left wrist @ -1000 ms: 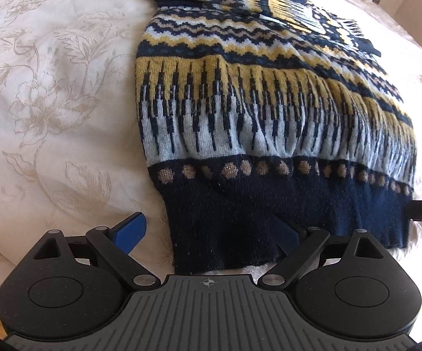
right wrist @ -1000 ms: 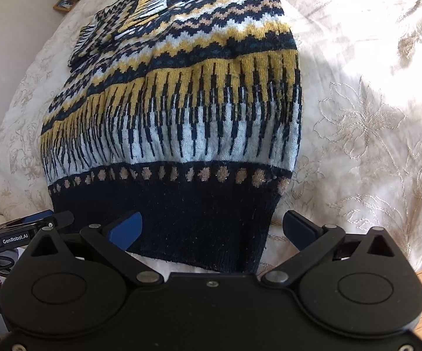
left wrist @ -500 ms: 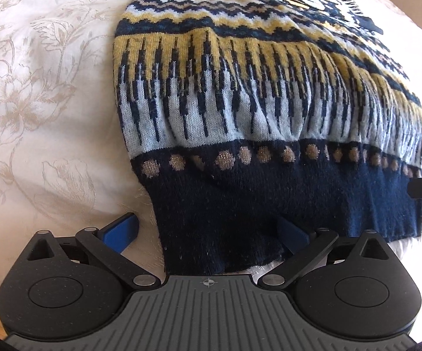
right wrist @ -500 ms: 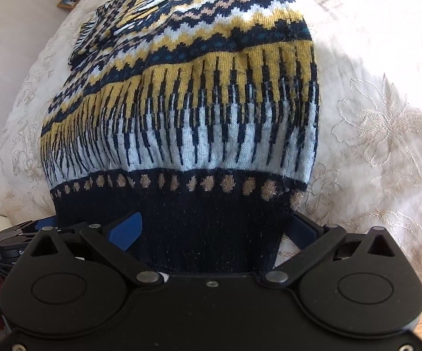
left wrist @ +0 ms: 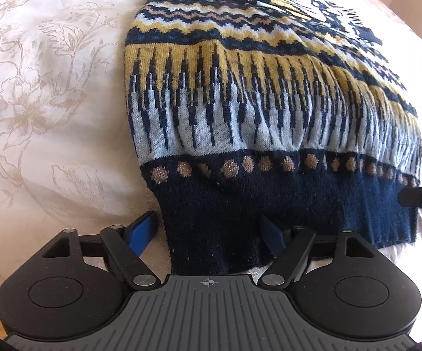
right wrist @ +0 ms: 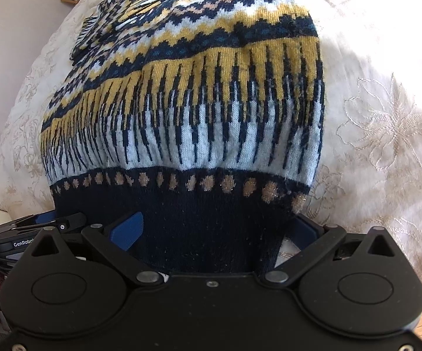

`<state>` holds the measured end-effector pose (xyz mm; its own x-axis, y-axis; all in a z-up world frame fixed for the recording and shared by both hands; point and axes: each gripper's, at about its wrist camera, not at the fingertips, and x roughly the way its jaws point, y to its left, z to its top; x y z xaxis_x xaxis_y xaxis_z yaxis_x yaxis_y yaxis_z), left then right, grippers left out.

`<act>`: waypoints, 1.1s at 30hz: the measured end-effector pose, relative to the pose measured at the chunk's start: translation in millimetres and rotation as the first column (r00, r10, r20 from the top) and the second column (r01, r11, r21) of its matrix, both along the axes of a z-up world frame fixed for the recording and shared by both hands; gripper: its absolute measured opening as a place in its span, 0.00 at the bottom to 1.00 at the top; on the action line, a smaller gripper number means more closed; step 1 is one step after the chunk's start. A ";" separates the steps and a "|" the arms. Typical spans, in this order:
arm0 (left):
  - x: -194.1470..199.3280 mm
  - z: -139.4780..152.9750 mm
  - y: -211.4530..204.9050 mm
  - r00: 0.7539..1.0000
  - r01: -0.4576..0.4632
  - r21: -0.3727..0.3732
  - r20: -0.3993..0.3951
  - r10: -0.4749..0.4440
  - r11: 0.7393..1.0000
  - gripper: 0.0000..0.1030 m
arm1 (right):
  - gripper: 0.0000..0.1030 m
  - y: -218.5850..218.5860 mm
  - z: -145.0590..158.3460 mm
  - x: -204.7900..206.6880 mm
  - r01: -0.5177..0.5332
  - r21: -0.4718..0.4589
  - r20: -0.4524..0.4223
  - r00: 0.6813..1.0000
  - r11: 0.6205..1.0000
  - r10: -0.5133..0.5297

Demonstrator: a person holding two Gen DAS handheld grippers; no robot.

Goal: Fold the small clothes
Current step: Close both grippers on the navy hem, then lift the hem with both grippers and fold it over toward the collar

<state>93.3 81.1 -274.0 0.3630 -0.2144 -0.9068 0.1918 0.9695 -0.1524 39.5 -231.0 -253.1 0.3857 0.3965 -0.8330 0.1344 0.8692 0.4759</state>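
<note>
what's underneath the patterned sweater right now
The sweater lies on a cream bedspread with a floral pattern, showing on both sides. Its navy hem sits between the open fingers of each gripper. Anything beneath the knit itself is covered and cannot be seen.

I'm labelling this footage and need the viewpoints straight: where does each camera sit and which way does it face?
Left wrist: sits on the left gripper, low at the bed's edge, looking forward along the sweater from its left hem corner; its own open fingers show, and the other gripper's tip at far right.
Right wrist: sits on the right gripper, looking forward from the right hem corner; its own open fingers show, and the left gripper at lower left.
Shared: the sweater's navy hem and the floral bedspread.
</note>
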 end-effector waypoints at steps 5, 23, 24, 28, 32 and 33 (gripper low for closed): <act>-0.7 3.7 -3.8 1.000 0.025 -0.017 -0.003 -0.025 1.000 0.45 | 0.84 -5.2 1.9 -3.6 0.011 0.000 0.004 1.000 1.000 -0.011; -6.3 60.3 18.2 0.994 -0.068 -0.174 0.075 0.082 0.982 0.10 | 0.12 -40.0 47.9 -29.1 0.089 0.174 0.081 0.991 0.981 -0.104; -5.3 65.6 19.5 0.992 -0.073 -0.184 0.084 0.090 0.980 0.10 | 0.12 -41.4 54.8 -28.2 0.089 0.182 0.096 0.990 0.979 -0.108; 6.0 91.7 25.6 0.982 -0.108 -0.251 0.124 0.143 0.962 0.10 | 0.12 -45.7 78.6 -19.3 0.100 0.204 0.150 0.980 0.974 -0.132; 23.5 119.6 26.7 0.968 -0.110 -0.289 0.186 0.169 0.951 0.10 | 0.12 -51.7 99.5 -2.8 0.121 0.231 0.199 0.965 0.965 -0.169; 28.8 125.5 26.7 0.964 -0.107 -0.298 0.202 0.172 0.949 0.10 | 0.12 -53.2 104.3 3.3 0.130 0.236 0.209 0.961 0.963 -0.181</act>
